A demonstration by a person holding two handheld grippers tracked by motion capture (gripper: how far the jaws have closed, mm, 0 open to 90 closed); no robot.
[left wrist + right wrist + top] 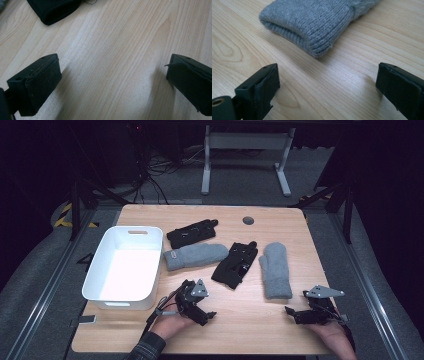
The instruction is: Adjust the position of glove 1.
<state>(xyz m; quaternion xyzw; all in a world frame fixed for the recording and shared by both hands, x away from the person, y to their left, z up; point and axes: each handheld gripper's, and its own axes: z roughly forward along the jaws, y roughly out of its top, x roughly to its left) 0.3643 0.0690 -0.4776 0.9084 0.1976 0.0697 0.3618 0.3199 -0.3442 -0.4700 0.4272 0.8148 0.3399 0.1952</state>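
Note:
Two grey knit mittens and two black gloves lie across the middle of the wooden table (250,330). One grey mitten (195,256) lies crosswise, the other grey mitten (275,270) lengthwise, its ribbed cuff (312,27) towards me. A black glove (235,265) rests between them, and a second black glove (192,232) lies farther back. My left gripper (199,306) sits low near the front edge, open and empty (112,77), with a black glove's cuff (53,10) ahead of it. My right gripper (296,302) is open and empty (328,82), just short of the mitten's cuff.
A white plastic bin (125,265) with handle slots stands at the table's left side, close to my left hand. A round grommet (248,220) is set in the far edge. Beyond the table are a desk frame (245,160) and floor cables.

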